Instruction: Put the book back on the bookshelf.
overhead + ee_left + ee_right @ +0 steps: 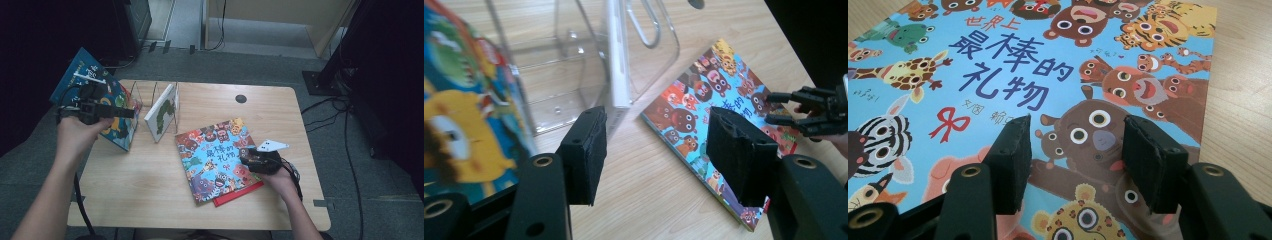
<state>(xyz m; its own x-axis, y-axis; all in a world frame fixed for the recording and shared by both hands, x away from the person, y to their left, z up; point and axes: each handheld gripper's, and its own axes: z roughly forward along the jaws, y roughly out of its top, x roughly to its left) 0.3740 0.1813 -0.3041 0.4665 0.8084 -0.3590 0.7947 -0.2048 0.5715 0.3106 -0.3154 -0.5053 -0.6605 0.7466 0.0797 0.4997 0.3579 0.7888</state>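
We have our right gripper (250, 159) low over the animal picture book (216, 159), which lies flat on the bench (150, 175) at centre-right, on top of a red book (237, 194) that peeks out beneath its near edge. In the right gripper view the jaws stand spread above the cover, near its right edge, with nothing pinched between them. Our left gripper (112, 113) hangs up at the left by the clear book rack (145, 100); its jaws are spread too and hold nothing. A blue dinosaur book (100, 97) leans at the rack's left end, and a white book (162, 112) stands in a slot further right.

By our reading, we're shelving books: two are in place, and the animal book is next. This is the approach to the pick, not yet a grip. A flat book gives the jaws little to bite, so we judge the next move calls for working one jaw under the right edge, pinching the cover, and tipping the book upright. Meanwhile the left gripper seems placed to steady the rack or the leaning books while we bring it over.
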